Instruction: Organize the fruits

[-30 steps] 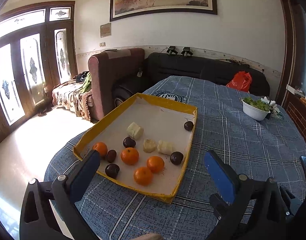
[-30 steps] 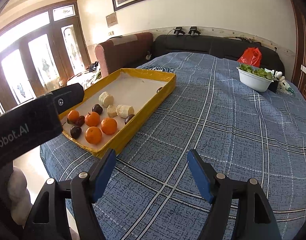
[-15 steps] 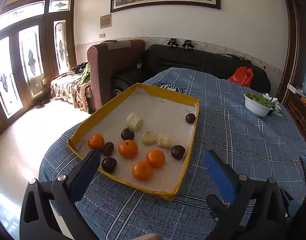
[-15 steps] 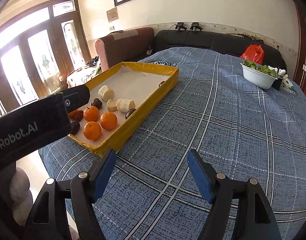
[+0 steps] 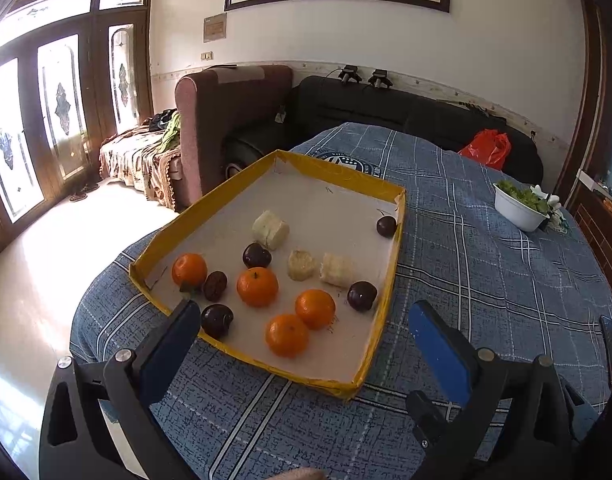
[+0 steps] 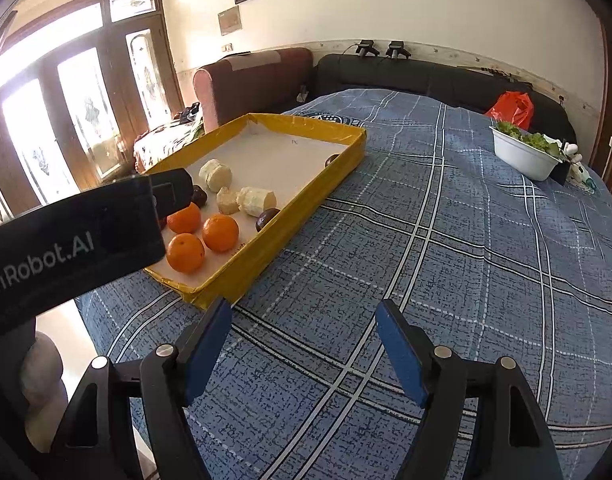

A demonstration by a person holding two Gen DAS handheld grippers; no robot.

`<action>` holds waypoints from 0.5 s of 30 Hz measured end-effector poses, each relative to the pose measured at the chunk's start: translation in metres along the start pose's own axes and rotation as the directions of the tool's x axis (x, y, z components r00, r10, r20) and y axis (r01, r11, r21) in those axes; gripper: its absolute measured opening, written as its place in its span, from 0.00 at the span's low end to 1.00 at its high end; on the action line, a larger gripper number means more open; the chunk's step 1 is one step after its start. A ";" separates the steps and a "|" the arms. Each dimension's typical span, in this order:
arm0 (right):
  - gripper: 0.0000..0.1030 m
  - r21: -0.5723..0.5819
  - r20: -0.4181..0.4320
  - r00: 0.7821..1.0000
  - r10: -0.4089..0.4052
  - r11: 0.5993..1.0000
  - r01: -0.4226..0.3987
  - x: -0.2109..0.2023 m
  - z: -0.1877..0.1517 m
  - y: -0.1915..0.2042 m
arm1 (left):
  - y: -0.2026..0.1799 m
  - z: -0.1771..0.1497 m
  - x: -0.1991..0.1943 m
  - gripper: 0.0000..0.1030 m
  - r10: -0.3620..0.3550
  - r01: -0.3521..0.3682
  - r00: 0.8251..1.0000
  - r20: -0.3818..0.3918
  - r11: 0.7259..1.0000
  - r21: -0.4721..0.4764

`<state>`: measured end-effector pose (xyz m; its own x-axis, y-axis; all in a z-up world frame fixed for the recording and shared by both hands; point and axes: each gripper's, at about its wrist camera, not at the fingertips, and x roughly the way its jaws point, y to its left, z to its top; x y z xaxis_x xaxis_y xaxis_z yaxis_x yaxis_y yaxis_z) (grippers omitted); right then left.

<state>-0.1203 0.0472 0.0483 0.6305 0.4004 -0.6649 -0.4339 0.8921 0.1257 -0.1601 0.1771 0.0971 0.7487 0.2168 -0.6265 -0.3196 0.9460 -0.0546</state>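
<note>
A yellow-rimmed tray [image 5: 391, 280] lies on the table's left side; it also shows in the right wrist view [image 6: 334, 168]. It holds several oranges [image 5: 258, 286], several dark plums [image 5: 362, 295] and three pale peeled banana pieces [image 5: 271, 229]. My left gripper [image 5: 302, 332] is open and empty, just above the tray's near edge, with an orange [image 5: 287, 334] between its fingers in the view. My right gripper [image 6: 304, 334] is open and empty over the cloth to the right of the tray. The left gripper's body [image 6: 74, 236] hides part of the tray.
A blue plaid cloth [image 6: 446, 240] covers the round table. A white bowl of greens [image 6: 524, 154] stands at the far right, also in the left wrist view [image 5: 520, 206]. A red bag [image 5: 486, 148], a black sofa and a brown armchair [image 5: 230, 116] lie beyond the table.
Both grippers have moved forward and a little lower toward the tray, so the fruit looks nearer. Both stay open and empty. The fruit has not moved.
</note>
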 end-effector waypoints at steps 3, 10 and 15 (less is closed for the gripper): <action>0.78 -0.006 0.000 1.000 -0.001 1.000 0.001 0.001 0.000 0.002 | 0.001 0.000 0.001 1.00 -0.001 0.001 1.000 -0.004 1.000 -0.004; 0.78 -0.018 -0.006 1.000 -0.006 1.000 0.005 0.002 0.001 0.005 | 0.005 -0.001 0.002 1.00 -0.006 0.006 1.000 -0.012 1.000 -0.018; 0.78 -0.032 -0.004 1.000 -0.012 0.999 0.012 0.002 0.002 0.009 | 0.011 0.000 0.000 1.00 -0.007 0.007 1.000 -0.013 0.999 -0.036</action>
<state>-0.1221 0.0566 0.0496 0.6330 0.3887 -0.6695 -0.4470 0.8896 0.0939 -0.1631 0.1873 0.0962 0.7433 0.2068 -0.6361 -0.3355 0.9380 -0.0871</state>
